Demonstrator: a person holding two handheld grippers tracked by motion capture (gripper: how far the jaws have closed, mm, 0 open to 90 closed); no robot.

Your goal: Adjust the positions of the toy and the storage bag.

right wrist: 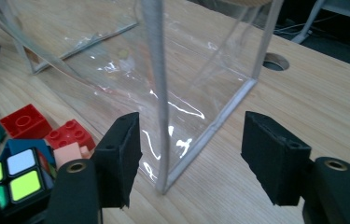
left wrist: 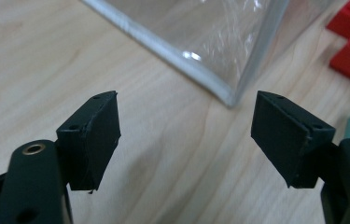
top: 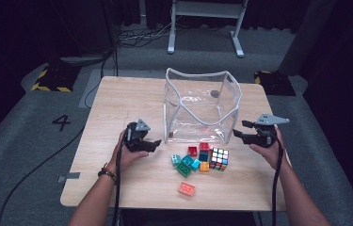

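A clear plastic bag [top: 202, 106] with white piping stands open-topped on the wooden table [top: 127, 99]. In front of it lie a Rubik's cube [top: 219, 158] and several toy bricks [top: 190, 162], with a salmon brick [top: 187, 189] nearer me. My left gripper [top: 153, 145] is left of the bag's near corner [left wrist: 228, 95], open, with bare wood between its pads. My right gripper [top: 239, 131] hovers at the bag's right near corner, open. The bag's upright corner seam [right wrist: 161, 116] lines up between its pads [right wrist: 121, 154] without touching them. Red bricks [right wrist: 46, 128] and the cube [right wrist: 9, 179] lie to that gripper's left.
A round cable hole [right wrist: 275, 61] is in the tabletop behind the bag's right side. Beyond the table's far edge stand a white frame [top: 207, 23] and cables on grey floor. Yellow-black striped pads [top: 52, 77] lie off the far corners.
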